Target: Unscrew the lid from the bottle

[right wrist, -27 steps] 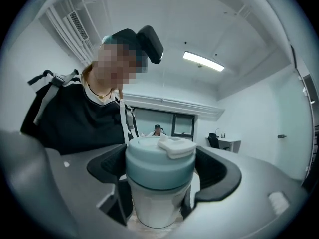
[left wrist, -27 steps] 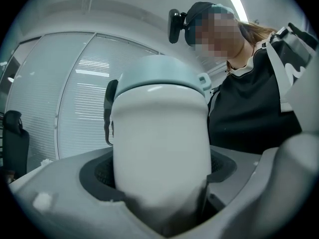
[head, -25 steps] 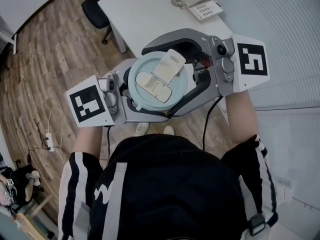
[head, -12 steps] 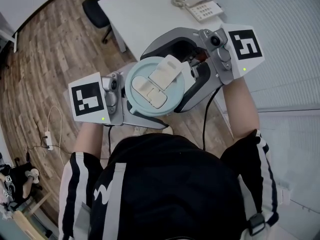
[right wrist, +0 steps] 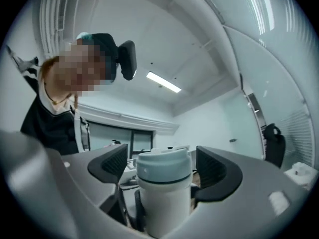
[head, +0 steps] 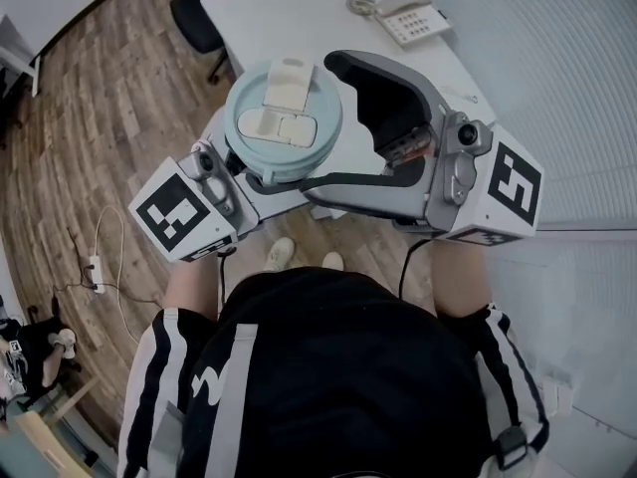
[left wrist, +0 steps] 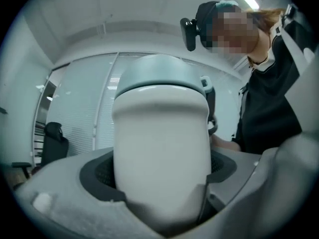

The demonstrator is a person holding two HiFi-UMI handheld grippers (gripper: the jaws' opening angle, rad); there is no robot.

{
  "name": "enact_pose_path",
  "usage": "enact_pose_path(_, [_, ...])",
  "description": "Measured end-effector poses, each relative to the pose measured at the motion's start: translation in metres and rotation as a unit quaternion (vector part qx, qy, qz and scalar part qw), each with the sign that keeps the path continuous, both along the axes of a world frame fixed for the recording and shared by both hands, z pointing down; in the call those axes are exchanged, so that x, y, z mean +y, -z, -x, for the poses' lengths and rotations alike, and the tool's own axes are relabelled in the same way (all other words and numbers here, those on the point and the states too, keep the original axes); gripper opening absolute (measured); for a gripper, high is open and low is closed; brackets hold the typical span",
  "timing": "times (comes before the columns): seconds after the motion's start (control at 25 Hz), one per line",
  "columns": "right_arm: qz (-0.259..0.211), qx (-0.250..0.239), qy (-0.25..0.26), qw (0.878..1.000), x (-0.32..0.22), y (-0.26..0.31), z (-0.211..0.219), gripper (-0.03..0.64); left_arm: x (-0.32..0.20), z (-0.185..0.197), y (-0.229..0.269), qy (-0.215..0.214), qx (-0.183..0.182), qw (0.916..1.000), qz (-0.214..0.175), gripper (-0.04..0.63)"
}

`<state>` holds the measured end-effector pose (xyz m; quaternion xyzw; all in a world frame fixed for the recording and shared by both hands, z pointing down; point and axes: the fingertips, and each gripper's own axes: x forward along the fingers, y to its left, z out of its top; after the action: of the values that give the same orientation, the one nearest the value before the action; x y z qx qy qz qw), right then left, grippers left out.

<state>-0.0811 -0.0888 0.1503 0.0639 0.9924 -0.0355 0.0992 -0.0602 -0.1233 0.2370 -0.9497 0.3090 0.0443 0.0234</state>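
The white bottle (left wrist: 159, 158) stands upright in my left gripper (left wrist: 162, 176), whose pads press both sides of its body. From the head view I look down on its pale blue lid (head: 284, 118) with a cream flip tab; the left gripper (head: 269, 172) reaches in under it from the lower left. My right gripper (head: 320, 122) comes from the right. Its jaws have just been opening. In the right gripper view the lid (right wrist: 163, 166) sits between the dark pads (right wrist: 110, 166), with a gap on each side of my right gripper (right wrist: 162, 169).
A white desk (head: 299, 18) with a telephone (head: 403, 18) lies ahead, and a black office chair (head: 194, 23) stands at its left. Below is wooden floor with a cable and plug (head: 95, 267). A pale ribbed wall (head: 567, 88) runs along the right.
Bottle and left gripper have shifted up and left, and the lid's tab now points straight up. The right gripper swung down and right; its jaws no longer wrap closely round the lid.
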Motion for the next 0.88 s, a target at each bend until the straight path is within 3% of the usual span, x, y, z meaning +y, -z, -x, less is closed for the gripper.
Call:
enact_pose_path(0.2, [-0.011,0.027,-0.142,0.989,-0.014,-0.019,0.016,0.426,-0.026,0.017,-0.014,0.130,-0.039,0.9907,-0.001,0.457])
enact_pose_path(0.32, [-0.040,0.043,-0.193,0.979,-0.017,-0.022,0.024,0.431,-0.027,0.016,-0.016,0.159,-0.044,0.9863,-0.007,0.457])
enact_pose_path(0.56, [-0.059,0.066,-0.165,0.982,-0.017,-0.025,0.027,0.440,-0.025,0.019,-0.015,0.158,-0.071,0.9848,-0.015,0.457])
enact_pose_path(0.88, [-0.070,0.057,-0.116,0.989,-0.014,-0.024,0.025,0.440,-0.021,0.016,-0.015,0.112,-0.071,0.9911,-0.007,0.456])
